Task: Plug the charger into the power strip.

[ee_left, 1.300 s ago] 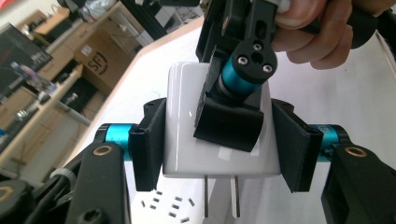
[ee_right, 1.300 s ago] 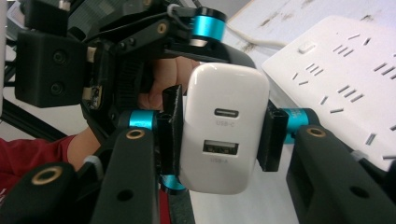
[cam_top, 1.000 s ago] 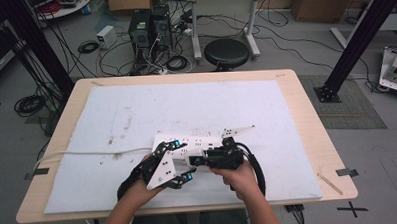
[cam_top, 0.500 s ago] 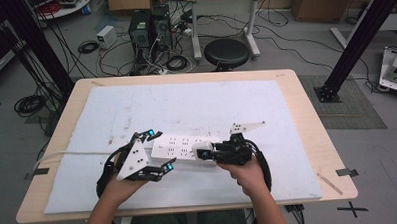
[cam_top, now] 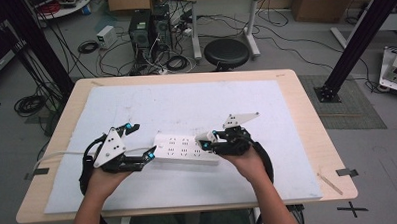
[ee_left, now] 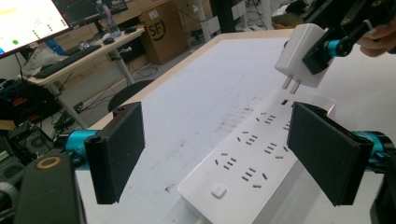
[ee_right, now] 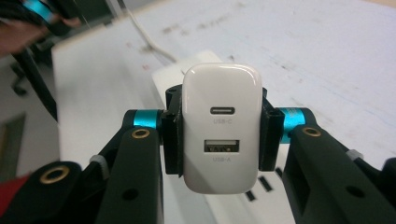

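A white power strip (cam_top: 185, 149) lies on the white mat, with its button end toward my left gripper (ee_left: 252, 163). My left gripper (cam_top: 141, 141) stands open at the strip's left end. Its jaws have just been opening, and neither pad (ee_left: 119, 151) touches the strip. My right gripper (cam_top: 207, 139) is shut on a white USB charger (ee_right: 222, 126), gripping its two sides. The charger (ee_left: 301, 56) hangs just above the strip's right part, its two prongs pointing down and free of the sockets. Part of the strip (ee_right: 173, 74) shows behind it.
The white mat (cam_top: 186, 102) covers most of the wooden table (cam_top: 307, 118). The strip's pale cable (cam_top: 53, 156) runs off the table's left side. A black stool (cam_top: 227, 53) and computer towers (cam_top: 146, 26) stand on the floor beyond the far edge.
My left gripper has moved left, off the strip, and its jaws have spread. My right gripper has risen a little and shifted right with the charger in it.
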Available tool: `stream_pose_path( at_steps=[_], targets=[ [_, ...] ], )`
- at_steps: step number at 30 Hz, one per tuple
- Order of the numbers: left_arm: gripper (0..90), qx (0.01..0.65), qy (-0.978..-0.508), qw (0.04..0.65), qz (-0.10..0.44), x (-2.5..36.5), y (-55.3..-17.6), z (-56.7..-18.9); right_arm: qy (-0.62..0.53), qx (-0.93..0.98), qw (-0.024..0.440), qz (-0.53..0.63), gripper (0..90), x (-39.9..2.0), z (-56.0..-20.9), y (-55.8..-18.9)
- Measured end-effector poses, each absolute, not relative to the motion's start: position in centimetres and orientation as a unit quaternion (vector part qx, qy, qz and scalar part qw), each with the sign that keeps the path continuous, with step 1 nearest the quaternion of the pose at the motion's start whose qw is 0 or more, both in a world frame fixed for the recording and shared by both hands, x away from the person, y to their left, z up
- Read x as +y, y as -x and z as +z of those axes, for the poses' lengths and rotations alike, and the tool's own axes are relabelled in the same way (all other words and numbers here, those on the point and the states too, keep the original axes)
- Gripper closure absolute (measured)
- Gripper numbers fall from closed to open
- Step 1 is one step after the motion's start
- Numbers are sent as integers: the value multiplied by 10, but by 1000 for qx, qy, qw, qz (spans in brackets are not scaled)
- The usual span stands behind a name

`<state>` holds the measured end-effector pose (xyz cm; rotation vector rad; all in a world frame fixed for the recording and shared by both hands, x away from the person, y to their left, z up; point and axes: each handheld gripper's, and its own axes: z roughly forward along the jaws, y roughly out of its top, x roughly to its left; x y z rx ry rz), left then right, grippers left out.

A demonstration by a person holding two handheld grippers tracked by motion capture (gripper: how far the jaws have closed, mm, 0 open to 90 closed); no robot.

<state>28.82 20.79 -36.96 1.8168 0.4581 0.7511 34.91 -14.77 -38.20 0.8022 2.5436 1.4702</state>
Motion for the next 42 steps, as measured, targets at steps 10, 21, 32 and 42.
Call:
stream_pose_path(
  at_steps=[10, 21, 32, 42],
  targets=[
    [192, 203, -763, 528, 314, 226, -290, -375, -199, 906, 94, 362, 632, -130, -360, -369],
    [192, 209, -769, 519, 311, 240, -283, -381, -117, 957, 53, 260, 632, -105, -352, -392],
    [192, 212, -769, 519, 307, 244, -283, -385, -79, 978, 37, 190, 632, -84, -355, -410],
    [192, 215, -770, 518, 304, 245, -286, -390, -64, 981, 22, 181, 632, -77, -356, -416]
  ],
)
